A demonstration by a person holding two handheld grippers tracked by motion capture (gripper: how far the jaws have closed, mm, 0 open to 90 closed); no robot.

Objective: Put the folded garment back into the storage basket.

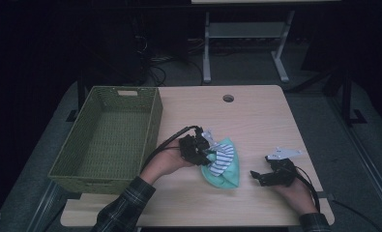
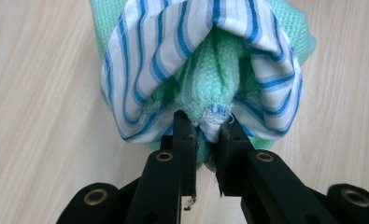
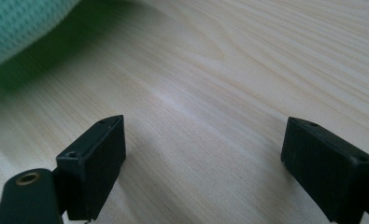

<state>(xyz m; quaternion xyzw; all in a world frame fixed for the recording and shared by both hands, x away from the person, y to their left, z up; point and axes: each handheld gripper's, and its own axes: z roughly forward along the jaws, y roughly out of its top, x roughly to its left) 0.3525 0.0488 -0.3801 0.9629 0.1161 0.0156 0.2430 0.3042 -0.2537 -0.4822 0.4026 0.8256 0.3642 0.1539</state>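
A bundle of cloth lies near the middle of the wooden table (image 1: 256, 116): a mint-green waffle cloth (image 1: 226, 175) with a white, blue-striped cloth (image 1: 223, 158) folded over it. My left gripper (image 1: 209, 153) is shut on the bunched edges of both. In the left gripper view the striped cloth (image 2: 140, 60) and the green cloth (image 2: 215, 70) rise from my left gripper (image 2: 205, 135), pinched between the black pads. My right gripper (image 1: 254, 176) rests on the table to the right of the bundle, open. In the right gripper view my right gripper (image 3: 203, 154) has only bare wood between its jaws, the green cloth (image 3: 18, 18) at top left.
A green woven basket (image 1: 150, 126) stands on the left part of the table, close to my left forearm. A round cable hole (image 1: 228, 98) sits near the table's far edge. Beyond the table are a white desk frame (image 1: 246, 34) and cables on the floor.
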